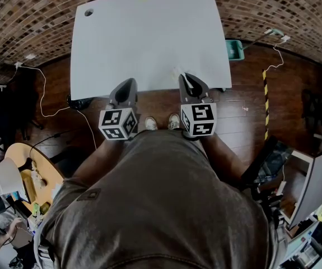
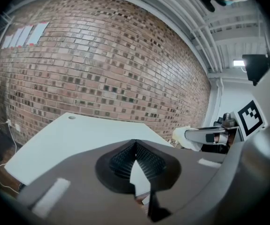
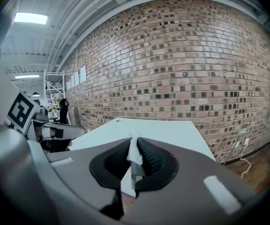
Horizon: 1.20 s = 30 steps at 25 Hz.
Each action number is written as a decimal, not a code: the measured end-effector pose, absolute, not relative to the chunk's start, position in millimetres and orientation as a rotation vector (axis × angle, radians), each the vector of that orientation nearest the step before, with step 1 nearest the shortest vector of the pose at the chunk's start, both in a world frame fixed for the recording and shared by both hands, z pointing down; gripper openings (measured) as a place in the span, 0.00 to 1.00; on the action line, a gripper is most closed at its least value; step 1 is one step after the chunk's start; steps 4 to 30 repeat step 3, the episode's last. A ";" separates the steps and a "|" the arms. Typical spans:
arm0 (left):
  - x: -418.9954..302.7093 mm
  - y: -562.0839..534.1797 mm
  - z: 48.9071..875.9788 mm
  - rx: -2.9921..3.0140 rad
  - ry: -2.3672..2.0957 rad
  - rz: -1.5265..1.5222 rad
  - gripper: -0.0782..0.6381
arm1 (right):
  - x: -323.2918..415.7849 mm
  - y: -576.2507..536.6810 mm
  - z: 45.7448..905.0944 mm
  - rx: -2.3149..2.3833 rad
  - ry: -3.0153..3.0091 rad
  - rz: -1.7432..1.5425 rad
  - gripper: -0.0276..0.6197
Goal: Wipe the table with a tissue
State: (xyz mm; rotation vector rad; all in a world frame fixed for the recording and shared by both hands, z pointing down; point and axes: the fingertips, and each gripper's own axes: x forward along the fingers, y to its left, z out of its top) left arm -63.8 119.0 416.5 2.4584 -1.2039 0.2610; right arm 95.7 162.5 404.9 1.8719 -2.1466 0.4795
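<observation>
Closest to the lens is the person's olive-brown shirt [image 1: 161,206], filling the lower part of the head view, with two pale shoes [image 1: 162,122] showing just past it on the dark wooden floor [image 1: 54,94]. At far left a white cable [image 1: 42,91] trails across that floor.

Left gripper [image 1: 128,84] is held over the near edge of the bench [image 1: 149,38], left of centre. In the left gripper view its ribbed jaws meet at the tips with nothing between them; only the pale bench top shows through the gap lower down.

On the white bench, a small round hole [image 1: 88,12] sits in the far left corner.

Right gripper [image 1: 187,78] is held over the same near edge, right of centre, level with the left one and apart from it. Its jaws are clamped on a white tissue [image 3: 135,153], which sticks up as a crumpled tuft between the ribbed pads and hangs below them. The tissue is above the bench edge; whether it touches the surface cannot be told.

Beyond the bench's right side, a teal bin [image 1: 234,49] stands on the floor by the brick wall [image 1: 295,10].
</observation>
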 end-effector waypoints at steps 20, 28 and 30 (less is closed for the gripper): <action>-63.9 120.5 415.0 2.460 -1.204 0.257 0.11 | 95.1 164.0 403.5 1.871 -2.150 0.475 0.09; -63.9 120.5 415.0 2.460 -1.204 0.257 0.11 | 95.1 164.0 403.5 1.871 -2.150 0.475 0.09; -63.9 120.5 415.0 2.460 -1.204 0.257 0.11 | 95.1 164.0 403.5 1.871 -2.150 0.475 0.09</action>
